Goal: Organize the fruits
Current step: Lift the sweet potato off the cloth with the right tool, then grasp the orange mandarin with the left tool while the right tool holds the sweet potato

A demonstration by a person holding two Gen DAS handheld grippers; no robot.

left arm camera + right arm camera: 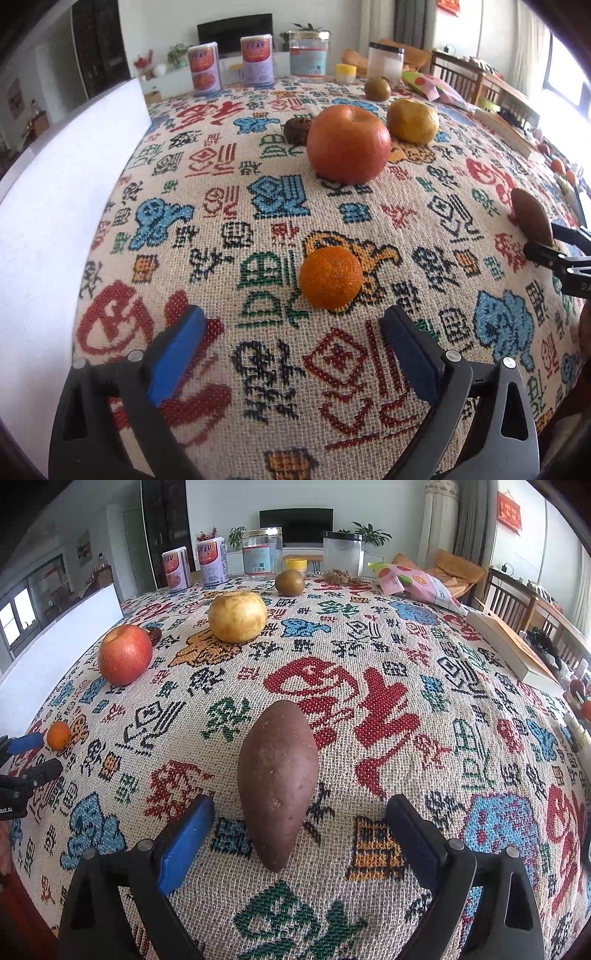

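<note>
A small orange mandarin (330,277) lies on the patterned cloth just ahead of my open, empty left gripper (293,321). Behind it stand a red apple (348,144), a yellow pear (413,121), a small dark fruit (297,131) and a brown-green round fruit (377,88). A purple sweet potato (277,786) lies lengthwise with its near end between the fingers of my open right gripper (301,810), untouched. The right wrist view also shows the apple (125,660), pear (237,617), brown-green round fruit (290,582) and mandarin (58,735), with the left gripper (40,753) at the left edge.
At the table's far edge stand two cans (231,62), a glass jar (308,55), a yellow-lidded tub (346,73), a black-lidded jar (385,61) and a pink snack bag (421,581). A white board (55,184) borders the left side. A flat box (513,646) lies at the right.
</note>
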